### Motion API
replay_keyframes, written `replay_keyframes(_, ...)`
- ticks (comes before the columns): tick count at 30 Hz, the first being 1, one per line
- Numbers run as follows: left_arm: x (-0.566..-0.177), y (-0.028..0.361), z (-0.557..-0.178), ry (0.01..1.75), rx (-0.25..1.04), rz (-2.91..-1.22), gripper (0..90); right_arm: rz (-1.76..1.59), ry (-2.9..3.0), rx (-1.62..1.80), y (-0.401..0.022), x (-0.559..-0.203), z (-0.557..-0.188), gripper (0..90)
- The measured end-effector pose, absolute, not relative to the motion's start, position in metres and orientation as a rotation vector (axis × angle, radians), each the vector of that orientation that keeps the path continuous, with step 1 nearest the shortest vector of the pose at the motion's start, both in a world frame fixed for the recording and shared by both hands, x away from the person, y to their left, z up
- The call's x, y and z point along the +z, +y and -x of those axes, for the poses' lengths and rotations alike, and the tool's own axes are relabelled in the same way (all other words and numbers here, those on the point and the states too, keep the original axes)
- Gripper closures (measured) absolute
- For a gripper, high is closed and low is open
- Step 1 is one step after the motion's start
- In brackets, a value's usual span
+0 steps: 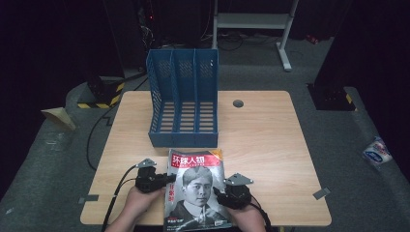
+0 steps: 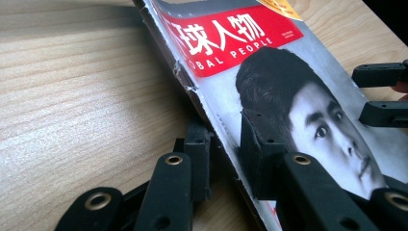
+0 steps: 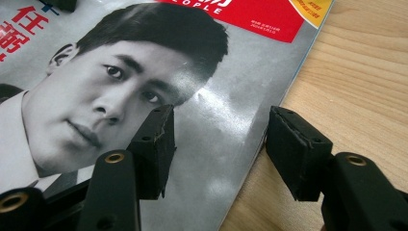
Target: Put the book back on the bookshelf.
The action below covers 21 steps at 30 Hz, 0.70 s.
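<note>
A magazine [image 1: 196,193] with a man's portrait and a red title band lies at the front middle of the wooden table [image 1: 270,145]. My left gripper [image 1: 169,180] is at its left, spine edge. In the left gripper view the jaws [image 2: 223,144] straddle the worn spine of the magazine [image 2: 269,57], one pad under the edge and one on the cover, closed on it. My right gripper [image 1: 218,192] is at the right edge. Its jaws [image 3: 219,132] stand wide, one over the cover of the magazine [image 3: 231,110], the other over bare wood.
A blue three-slot file holder [image 1: 183,104] stands just behind the magazine, its open side facing me. A round cable hole [image 1: 238,103] sits behind it to the right. The right gripper's jaws [image 2: 380,94] appear across the cover in the left gripper view.
</note>
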<state>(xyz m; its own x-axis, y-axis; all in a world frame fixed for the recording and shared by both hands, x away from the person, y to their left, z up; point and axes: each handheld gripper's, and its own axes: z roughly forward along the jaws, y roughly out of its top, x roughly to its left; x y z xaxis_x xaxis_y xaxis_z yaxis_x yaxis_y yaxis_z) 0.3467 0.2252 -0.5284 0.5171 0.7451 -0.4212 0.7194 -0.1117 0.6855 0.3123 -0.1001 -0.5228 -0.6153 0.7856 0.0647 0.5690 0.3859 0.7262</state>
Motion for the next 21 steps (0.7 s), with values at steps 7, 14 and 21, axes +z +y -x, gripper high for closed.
replay_keyframes(7, -0.529, 0.225, -0.349, 1.224, 0.04, -1.83, 73.0, -1.173, 2.36, 1.059, -0.1, -0.523, -0.313, 44.0)
replay_keyframes(14, -0.529, 0.225, -0.359, 1.242, 0.105, -1.804, 69.1, -1.171, 2.358, 1.057, -0.099, -0.523, -0.313, 44.1)
replay_keyframes(21, -0.53, 0.227, -0.369, 1.257, 0.089, -1.78, 69.7, -1.172, 2.356, 1.06, -0.1, -0.523, -0.313, 44.1)
